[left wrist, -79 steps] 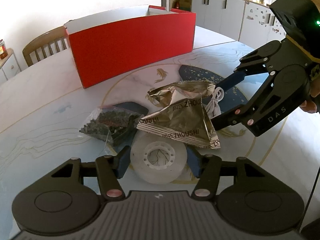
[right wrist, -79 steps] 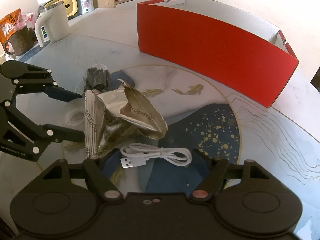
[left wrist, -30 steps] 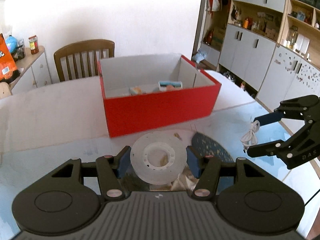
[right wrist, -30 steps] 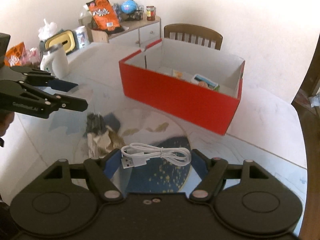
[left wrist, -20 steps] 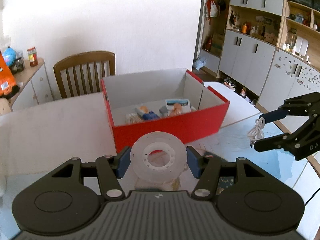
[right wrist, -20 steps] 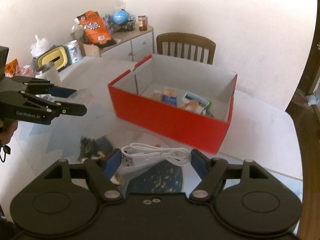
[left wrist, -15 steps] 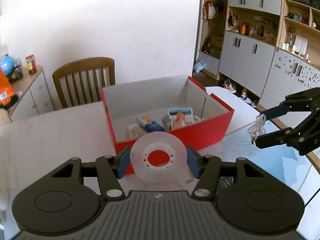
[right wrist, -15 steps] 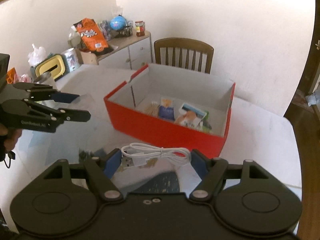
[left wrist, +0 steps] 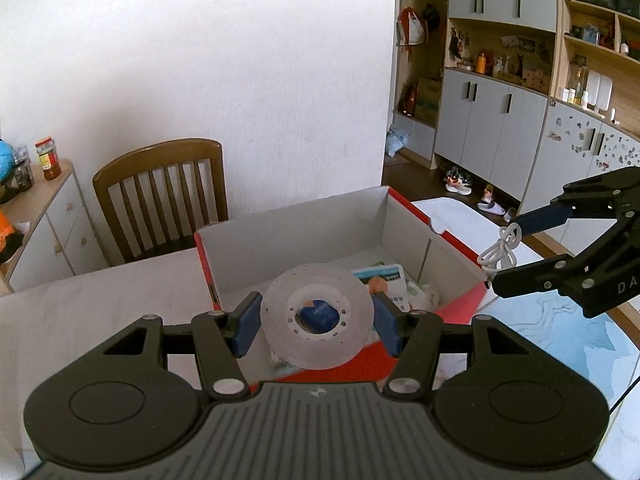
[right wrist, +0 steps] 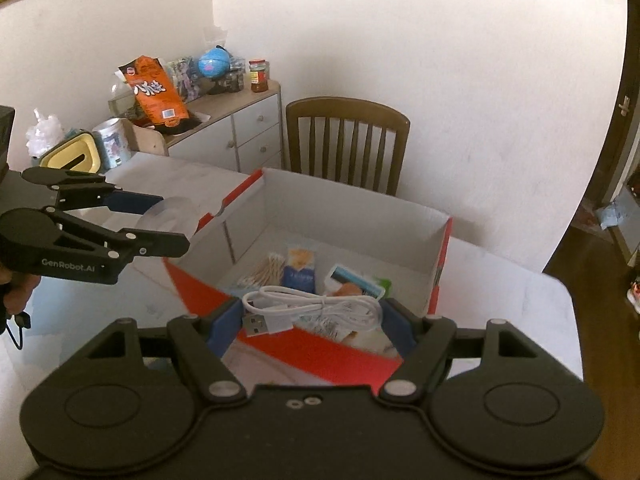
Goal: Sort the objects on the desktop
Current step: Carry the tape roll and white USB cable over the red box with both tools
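Observation:
My left gripper (left wrist: 316, 318) is shut on a clear roll of tape (left wrist: 316, 316) and holds it in the air over the near wall of the red box (left wrist: 460, 300). In the right wrist view the same tape roll (right wrist: 170, 216) shows at the left in the left gripper (right wrist: 168, 222), beside the box's left corner. My right gripper (right wrist: 312, 318) is shut on a coiled white USB cable (right wrist: 312, 310), above the red box (right wrist: 320, 348). From the left wrist view the cable (left wrist: 500, 248) hangs in the right gripper (left wrist: 502, 254) over the box's right end.
Inside the box lie cotton swabs (right wrist: 266, 268), a blue packet (right wrist: 300, 270) and other small packs. A wooden chair (left wrist: 160, 196) stands behind the table. A sideboard (right wrist: 224, 128) with snacks, a globe and jars is at the back left. A tissue holder (right wrist: 70, 154) sits on the table.
Both grippers rose and moved forward from the table's middle to above the red box, each carrying its object. The box's inside now shows.

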Motion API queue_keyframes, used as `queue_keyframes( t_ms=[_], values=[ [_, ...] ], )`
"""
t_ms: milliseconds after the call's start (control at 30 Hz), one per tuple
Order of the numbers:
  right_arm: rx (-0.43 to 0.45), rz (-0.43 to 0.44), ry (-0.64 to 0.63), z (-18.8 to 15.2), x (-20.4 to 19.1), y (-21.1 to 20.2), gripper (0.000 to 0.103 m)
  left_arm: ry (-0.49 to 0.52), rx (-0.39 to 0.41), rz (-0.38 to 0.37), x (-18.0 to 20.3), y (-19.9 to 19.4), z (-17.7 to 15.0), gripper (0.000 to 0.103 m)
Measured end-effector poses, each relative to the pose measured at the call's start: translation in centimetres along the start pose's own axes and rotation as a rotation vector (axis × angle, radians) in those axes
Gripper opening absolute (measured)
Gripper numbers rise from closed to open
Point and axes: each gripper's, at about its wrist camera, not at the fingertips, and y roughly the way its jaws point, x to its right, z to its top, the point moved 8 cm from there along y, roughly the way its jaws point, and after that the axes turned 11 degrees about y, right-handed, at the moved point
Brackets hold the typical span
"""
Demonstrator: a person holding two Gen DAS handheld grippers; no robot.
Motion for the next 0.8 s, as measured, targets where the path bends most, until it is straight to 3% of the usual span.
queue_keyframes(
  t_ms=[533, 800],
  values=[
    [-0.027, -0.045, 0.029, 2.2, 1.0, 5.3, 0.075, 0.083, -0.053, -0.001, -4.0, 6.6, 2.2, 0.058],
    [-0.068, -0.080, 0.057, 1.9, 1.8, 8.4, 0.075, 0.110, -0.123, -0.046, -3.4, 11.0, 1.6, 0.058]
  ],
)
